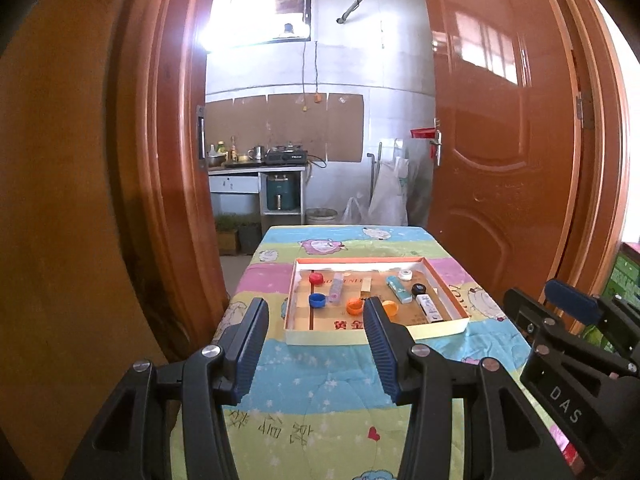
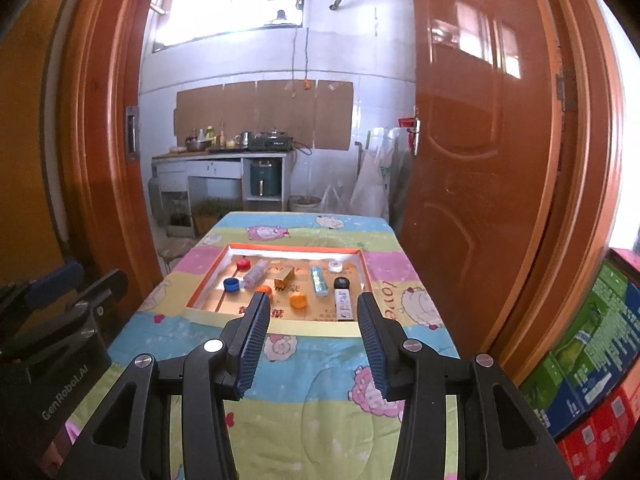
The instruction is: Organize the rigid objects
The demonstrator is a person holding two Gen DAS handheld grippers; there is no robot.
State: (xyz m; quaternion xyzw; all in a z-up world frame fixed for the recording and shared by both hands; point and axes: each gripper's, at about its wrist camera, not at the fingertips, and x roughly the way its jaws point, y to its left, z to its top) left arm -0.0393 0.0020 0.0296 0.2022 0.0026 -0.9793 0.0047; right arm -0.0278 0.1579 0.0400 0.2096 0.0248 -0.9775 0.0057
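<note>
Hovering low in each frame with fingers spread and nothing between them, the left gripper (image 1: 316, 308) and right gripper (image 2: 314, 304) face a shallow box (image 2: 280, 327) at centre frame on the quilted table (image 2: 320, 420). Bottle caps (image 2: 231, 284) and small tubes (image 2: 319, 281) (all loose, mostly apart) already lie inside it, which fits either sorting under way or finished.
</note>
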